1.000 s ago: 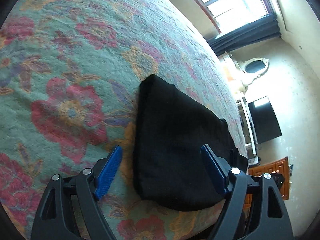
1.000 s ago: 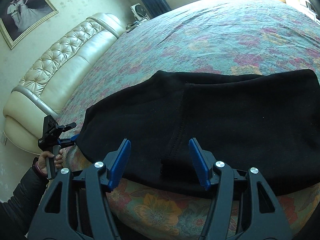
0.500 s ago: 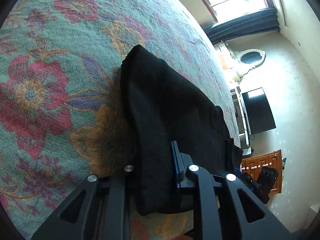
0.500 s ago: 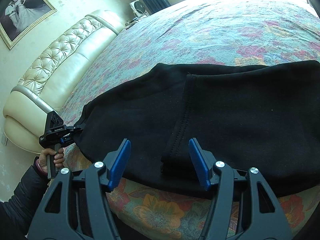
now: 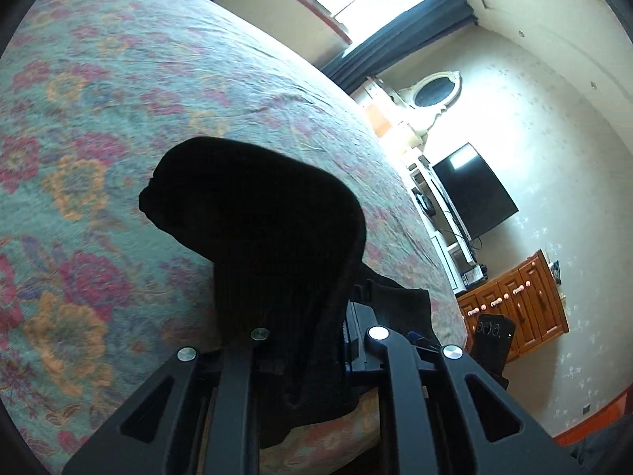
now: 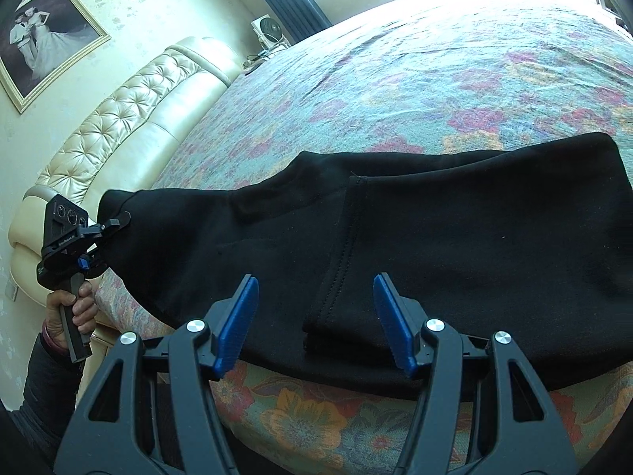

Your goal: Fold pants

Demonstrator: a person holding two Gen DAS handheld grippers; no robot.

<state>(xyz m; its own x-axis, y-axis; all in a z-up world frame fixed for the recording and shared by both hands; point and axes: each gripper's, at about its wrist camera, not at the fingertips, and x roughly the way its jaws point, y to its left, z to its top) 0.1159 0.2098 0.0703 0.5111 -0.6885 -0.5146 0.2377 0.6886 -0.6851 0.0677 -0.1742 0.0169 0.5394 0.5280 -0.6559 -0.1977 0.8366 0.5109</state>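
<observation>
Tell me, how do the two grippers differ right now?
The left gripper is shut on the pants; the right gripper is open, its blue pads spread apart. The left has lifted one end of the pants off the bed; the right only hovers at the folded near edge, holding nothing. Both are the same black two-finger tool, pointed at the pants.

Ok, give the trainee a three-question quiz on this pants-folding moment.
1. True or false: the left gripper is shut on the black pants.
2. The right gripper is: A) open, B) shut on the pants.
3. What do the pants lie on?

Key: 1 true. 2 A, its jaws stand apart over the near hem. 3 The floral bedspread.
</observation>
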